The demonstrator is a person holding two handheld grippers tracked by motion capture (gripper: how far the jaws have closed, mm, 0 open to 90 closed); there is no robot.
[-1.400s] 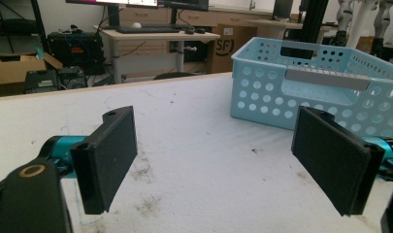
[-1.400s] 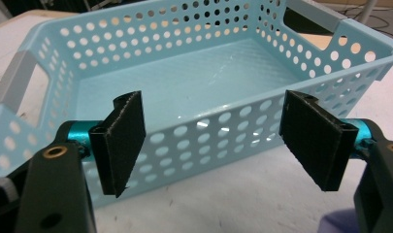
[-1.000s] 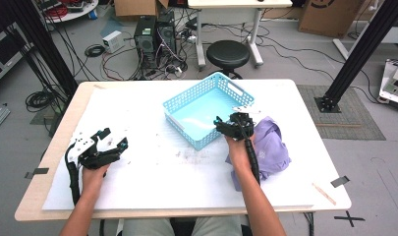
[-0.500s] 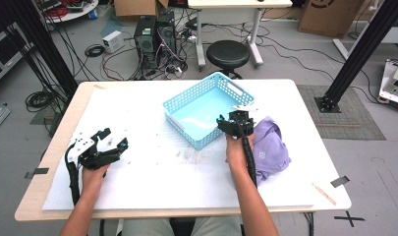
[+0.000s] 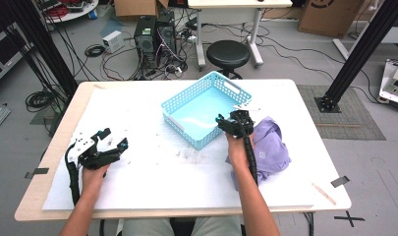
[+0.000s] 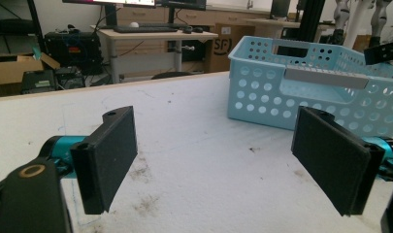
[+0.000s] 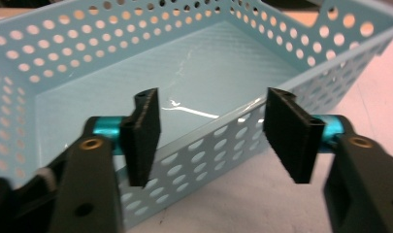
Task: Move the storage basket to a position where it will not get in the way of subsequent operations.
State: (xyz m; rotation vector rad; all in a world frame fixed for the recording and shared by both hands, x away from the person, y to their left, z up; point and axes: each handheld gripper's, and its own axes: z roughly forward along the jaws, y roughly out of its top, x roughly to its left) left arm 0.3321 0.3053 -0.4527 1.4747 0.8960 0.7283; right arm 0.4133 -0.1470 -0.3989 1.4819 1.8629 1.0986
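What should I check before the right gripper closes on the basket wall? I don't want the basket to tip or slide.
1. Right gripper astride the basket wall: ok, one jaw inside, one outside; jaws have just been closing, pads not yet pressing.
2. Basket empty: ok, nothing lies in it.
3. Basket flat on the table: ok.
4. Purple cloth away from the jaws: ok, it lies beside the right hand, outside the basket.
5. Left gripper out of the way: ok, open, apart from the basket at the table's left.
6. Grip depth on the wall: cannot tell.

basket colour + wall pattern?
Light blue basket, walls perforated with rows of round holes. Clearest in the right gripper view.
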